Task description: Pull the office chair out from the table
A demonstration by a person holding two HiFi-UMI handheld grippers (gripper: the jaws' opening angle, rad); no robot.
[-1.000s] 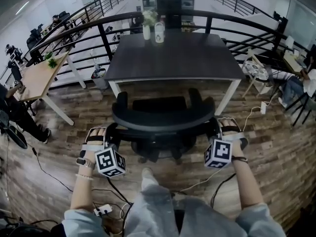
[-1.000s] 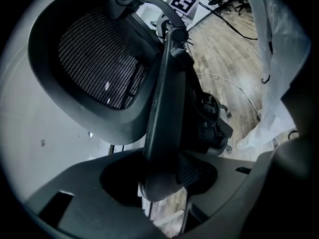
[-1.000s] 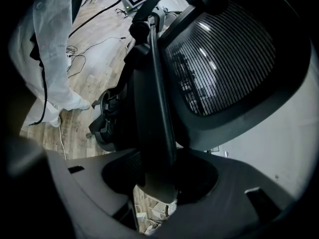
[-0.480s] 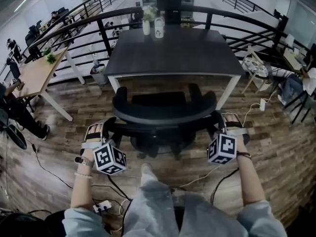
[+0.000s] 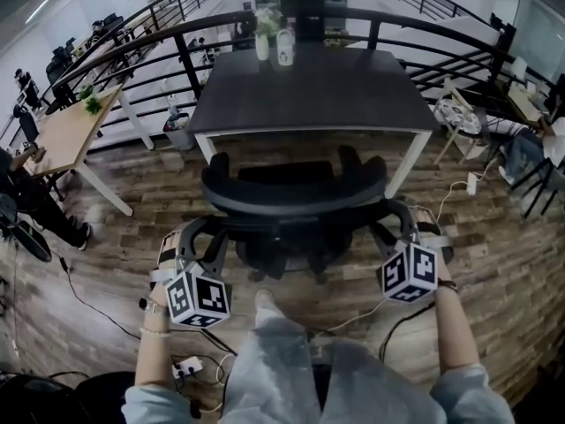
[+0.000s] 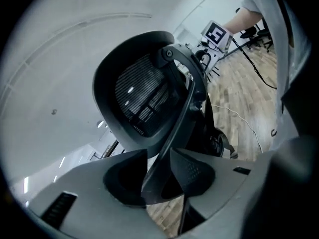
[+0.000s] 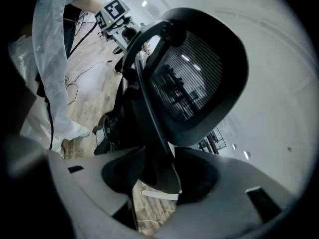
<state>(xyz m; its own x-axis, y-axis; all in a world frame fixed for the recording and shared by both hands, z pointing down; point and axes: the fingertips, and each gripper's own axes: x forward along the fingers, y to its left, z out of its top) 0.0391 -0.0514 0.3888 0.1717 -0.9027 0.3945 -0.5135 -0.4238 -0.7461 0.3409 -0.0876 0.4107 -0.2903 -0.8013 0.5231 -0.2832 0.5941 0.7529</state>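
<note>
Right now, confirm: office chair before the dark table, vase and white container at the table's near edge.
Not near: the head view shows the vase and white container at the far edge of the dark table. The office chair is before it.

left gripper: jaws closing, chair bar pinched between them
right gripper: same deal, closing on the bar
left arm: reaching forward
right arm: ditto, out wide
</note>
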